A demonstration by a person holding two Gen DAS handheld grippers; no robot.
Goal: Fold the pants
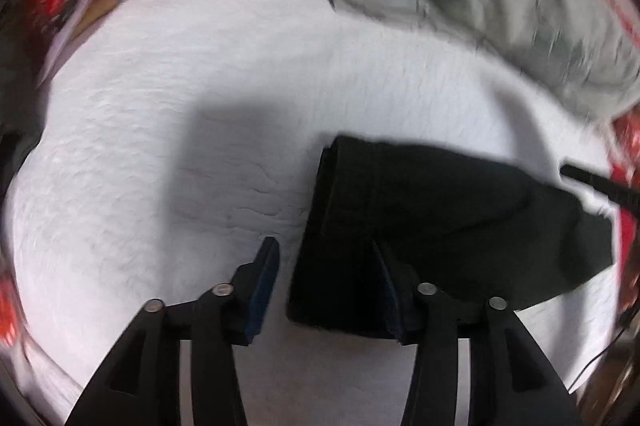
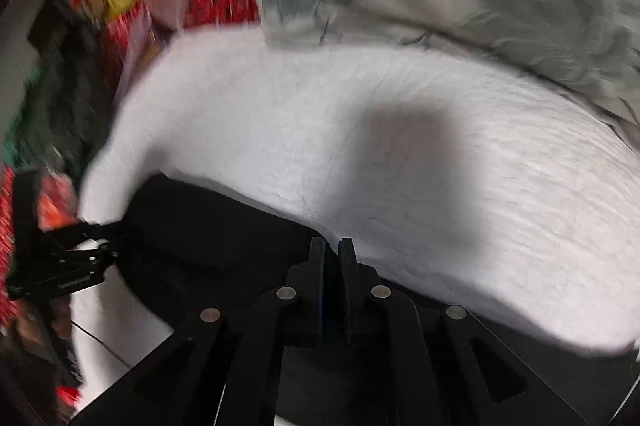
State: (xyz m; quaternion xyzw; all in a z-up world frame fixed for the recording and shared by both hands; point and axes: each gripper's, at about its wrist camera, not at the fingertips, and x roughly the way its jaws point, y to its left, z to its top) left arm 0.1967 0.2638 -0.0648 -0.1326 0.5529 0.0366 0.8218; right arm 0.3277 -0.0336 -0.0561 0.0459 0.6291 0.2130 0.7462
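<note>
Black pants (image 1: pixel 440 210) lie on white blanket (image 1: pixel 180 106), already folded into compact, layered bundle; folding looks far along, final tidy likely left. Left gripper (image 1: pixel 326 258), jaws half-spread, straddles bundle's near corner without pinching. Right gripper (image 2: pixel 333 254), jaws nearly shut, sits at opposite edge; cloth between pads unclear.

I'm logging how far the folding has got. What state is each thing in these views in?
black pants: folded into a layered stack, flat on the white cover.
white cover: spread out, lightly wrinkled.
grey quilt: bunched at the far edge.
left tool: open, one finger over the pants' edge.
right tool: nearly closed at the pants' edge; whether it grips the cloth is unclear.
</note>
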